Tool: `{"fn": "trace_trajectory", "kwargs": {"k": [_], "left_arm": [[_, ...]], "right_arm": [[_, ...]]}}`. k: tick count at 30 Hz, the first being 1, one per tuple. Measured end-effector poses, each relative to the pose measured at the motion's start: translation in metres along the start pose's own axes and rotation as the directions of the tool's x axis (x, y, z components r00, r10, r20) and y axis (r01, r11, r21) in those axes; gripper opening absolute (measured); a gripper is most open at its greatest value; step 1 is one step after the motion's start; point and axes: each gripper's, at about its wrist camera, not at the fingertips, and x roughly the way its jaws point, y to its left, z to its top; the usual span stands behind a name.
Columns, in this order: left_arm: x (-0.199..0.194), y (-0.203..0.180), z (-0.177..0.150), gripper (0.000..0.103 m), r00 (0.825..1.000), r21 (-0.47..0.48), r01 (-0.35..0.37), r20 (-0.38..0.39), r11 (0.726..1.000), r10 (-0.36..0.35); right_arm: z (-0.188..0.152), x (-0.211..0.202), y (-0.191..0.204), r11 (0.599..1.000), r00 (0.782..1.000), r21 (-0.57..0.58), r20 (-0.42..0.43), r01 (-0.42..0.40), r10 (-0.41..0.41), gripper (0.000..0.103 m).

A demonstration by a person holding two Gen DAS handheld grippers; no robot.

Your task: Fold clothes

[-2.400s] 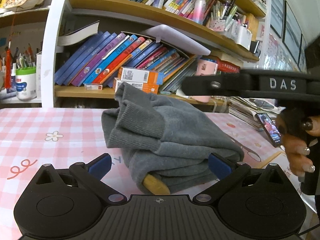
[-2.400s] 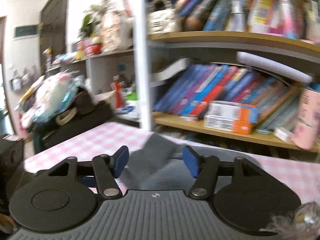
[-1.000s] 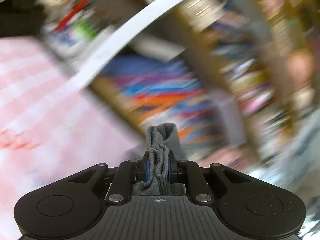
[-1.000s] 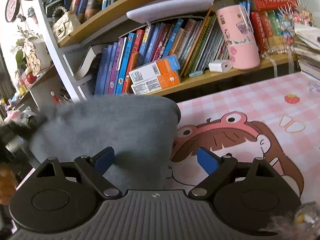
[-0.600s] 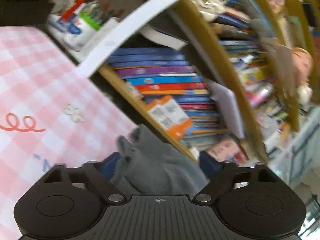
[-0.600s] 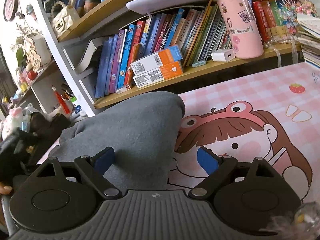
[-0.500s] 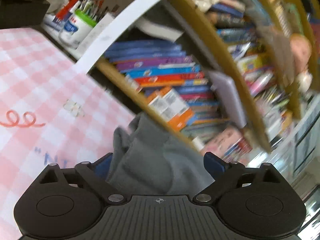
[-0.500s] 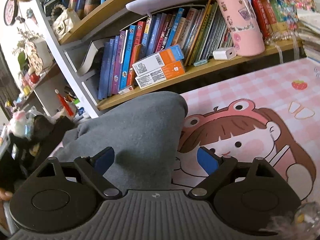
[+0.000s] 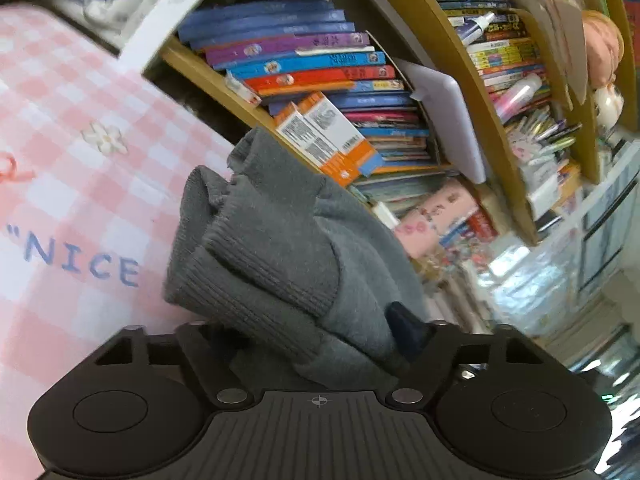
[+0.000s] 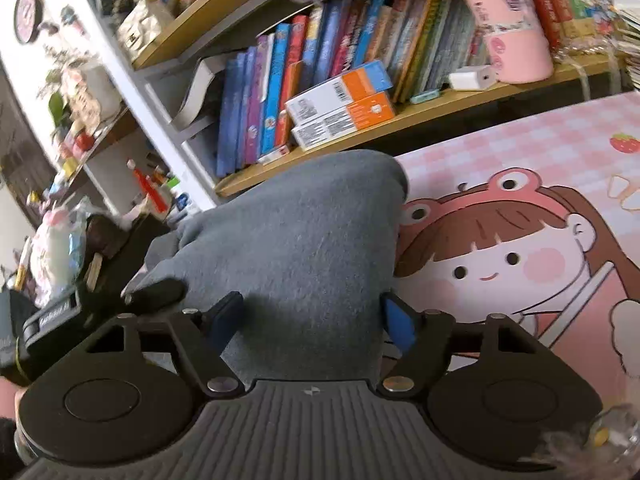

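Left wrist view: my left gripper (image 9: 316,332) hangs tilted over the folded grey knit sweater (image 9: 288,248), which sits as a thick bundle on the pink-and-white checked tablecloth (image 9: 72,184) printed with the blue word "NICE". The jaws stand spread wide to either side of the bundle; only the right blue pad shows, close beside the cloth, while the left one is hidden behind the ribbed cuffs, so I cannot say whether either pad presses the fabric. Ribbed cuff and hem edges are stacked on the near left face of the bundle. Behind it runs the wooden bookshelf (image 9: 256,116), packed with leaning blue, purple and red children's books (image 9: 296,60), with two orange-and-white cartons (image 9: 324,136) lying just past the sweater.

Right wrist view: my right gripper (image 10: 310,322) is held open across the smooth grey back of the same sweater (image 10: 296,240), its two blue pads set at either side of the fabric's near end, not pinching it. The bundle lies at the left edge of the cartoon girl in a pink frog hat (image 10: 520,256) printed on the cloth. At lower left, the black body of the left gripper (image 10: 100,300) meets the sweater's far side. A tall pink cylindrical tin (image 10: 508,32) stands on the shelf.
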Motion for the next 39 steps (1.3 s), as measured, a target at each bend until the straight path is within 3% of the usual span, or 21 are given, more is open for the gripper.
{"fn": "trace_trajectory", "kwargs": {"k": [4,8,14,19,22,23,25,27,31,36,39], "left_arm": [[0.003,0.001,-0.006,0.067,0.995,-0.043,0.090,-0.049,0.995,-0.092],[0.005,0.004,-0.005,0.071,0.997,-0.059,0.065,-0.042,0.996,-0.067],[0.004,-0.004,-0.007,0.078,1.000,-0.010,0.030,-0.006,1.000,-0.030],[0.001,-0.008,-0.008,0.074,0.999,0.015,0.024,0.032,1.000,-0.024],[0.000,-0.011,-0.009,0.061,0.998,0.030,0.020,0.055,0.999,-0.021],[-0.001,-0.012,-0.009,0.057,0.998,0.035,0.018,0.063,0.999,-0.020],[-0.002,-0.013,-0.010,0.055,0.997,0.045,0.015,0.079,0.999,-0.018],[-0.002,-0.014,-0.009,0.055,0.996,0.048,0.017,0.085,0.999,-0.021],[0.002,-0.008,-0.007,0.056,0.998,0.024,0.003,0.055,1.000,-0.005],[0.006,-0.004,-0.007,0.067,0.999,0.015,-0.011,0.033,1.000,0.011],[0.009,-0.001,-0.007,0.071,1.000,0.002,-0.007,0.020,1.000,0.007]], "right_arm": [[0.005,-0.004,-0.014,0.998,0.998,0.047,0.025,0.049,-0.051,0.073],[0.006,-0.003,-0.025,0.995,1.000,0.099,0.010,0.022,-0.023,0.073],[0.005,0.000,-0.022,0.996,1.000,0.082,-0.008,0.028,-0.028,0.074],[0.003,0.005,-0.016,0.998,0.999,0.041,-0.026,0.038,-0.037,0.074],[0.002,0.002,-0.011,0.999,0.999,0.002,-0.006,0.039,-0.039,0.063],[0.002,-0.002,-0.008,0.999,0.999,-0.017,0.021,0.033,-0.032,0.050],[0.002,-0.009,-0.002,0.998,0.997,-0.056,0.078,0.016,-0.012,0.034],[0.002,-0.013,-0.001,0.998,0.994,-0.064,0.105,-0.006,0.013,0.030],[0.005,-0.011,-0.004,0.999,0.997,-0.048,0.076,-0.006,0.010,0.031],[0.007,-0.009,-0.017,0.999,1.000,0.038,0.029,0.004,-0.005,0.052],[0.005,-0.003,-0.030,0.993,1.000,0.118,-0.007,-0.001,0.002,0.057]]}}
